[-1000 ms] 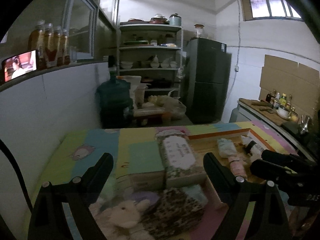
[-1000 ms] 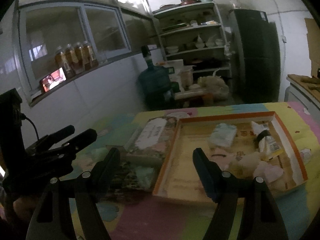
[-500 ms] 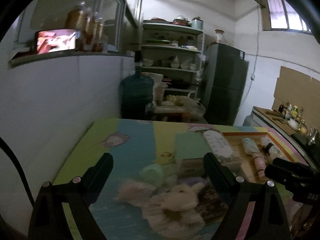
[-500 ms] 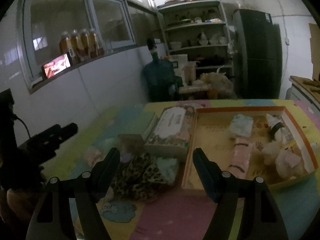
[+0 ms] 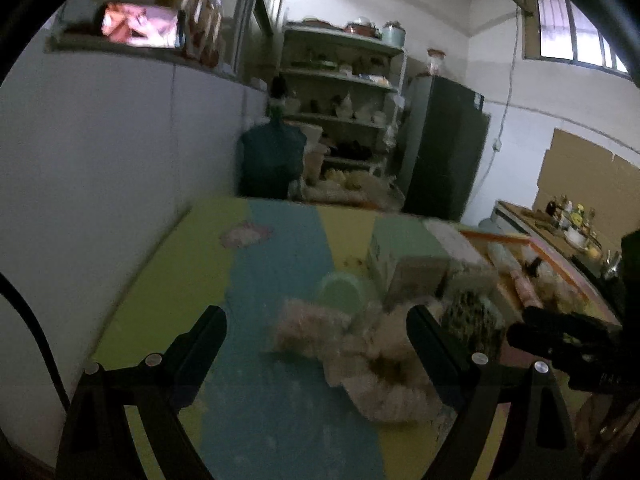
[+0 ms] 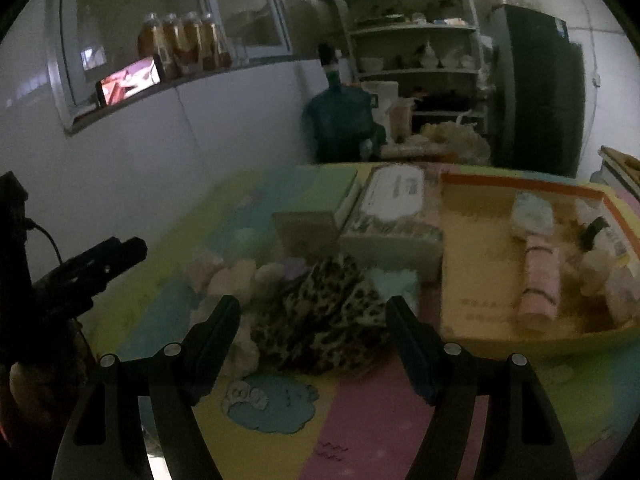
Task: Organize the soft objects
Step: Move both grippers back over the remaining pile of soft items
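Leopard cloth [image 6: 320, 312] between open right tool [image 6: 314, 320]

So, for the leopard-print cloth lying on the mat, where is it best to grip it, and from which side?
Probably the raised crumpled middle of the leopard-print cloth, coming from above and the near side. It lies in a loose heap with folds standing up, and the open right gripper already faces it. Plush toys crowd its left and the tissue box sits behind.
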`<state>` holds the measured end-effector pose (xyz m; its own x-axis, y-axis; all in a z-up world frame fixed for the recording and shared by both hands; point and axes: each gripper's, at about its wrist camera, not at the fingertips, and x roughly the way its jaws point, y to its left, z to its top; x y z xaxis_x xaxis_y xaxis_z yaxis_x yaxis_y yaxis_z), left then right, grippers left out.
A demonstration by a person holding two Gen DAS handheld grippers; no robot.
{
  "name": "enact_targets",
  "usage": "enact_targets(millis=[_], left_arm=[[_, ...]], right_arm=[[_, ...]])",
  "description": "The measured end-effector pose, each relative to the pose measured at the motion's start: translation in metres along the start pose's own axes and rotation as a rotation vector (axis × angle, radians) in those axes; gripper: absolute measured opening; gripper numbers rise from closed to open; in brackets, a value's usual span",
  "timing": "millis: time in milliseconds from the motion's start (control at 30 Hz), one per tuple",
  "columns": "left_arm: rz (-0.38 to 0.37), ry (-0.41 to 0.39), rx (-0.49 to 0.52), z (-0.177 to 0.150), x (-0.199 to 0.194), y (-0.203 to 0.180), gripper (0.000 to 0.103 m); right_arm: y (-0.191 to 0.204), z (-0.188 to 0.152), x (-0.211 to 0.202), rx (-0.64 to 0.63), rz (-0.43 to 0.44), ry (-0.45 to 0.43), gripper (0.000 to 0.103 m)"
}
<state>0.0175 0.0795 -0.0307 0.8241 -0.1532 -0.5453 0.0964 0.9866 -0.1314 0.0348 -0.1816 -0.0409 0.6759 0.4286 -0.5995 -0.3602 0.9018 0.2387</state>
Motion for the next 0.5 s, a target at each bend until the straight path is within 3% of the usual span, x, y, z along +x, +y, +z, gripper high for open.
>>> enact_targets(millis=[333, 500], left_arm=[[-0.04, 0.164, 0.056, -0.027, 0.039, -0.019, 0.085], [-0.009, 0.236, 0.063, -0.034, 0.056, -0.02, 0.07]], right_arm=[[0.0, -0.003, 0.008, 0.021, -0.007, 0.013, 0.076], [-0.004, -0.002, 0.012, 0.034, -0.003, 0.018, 0.076]])
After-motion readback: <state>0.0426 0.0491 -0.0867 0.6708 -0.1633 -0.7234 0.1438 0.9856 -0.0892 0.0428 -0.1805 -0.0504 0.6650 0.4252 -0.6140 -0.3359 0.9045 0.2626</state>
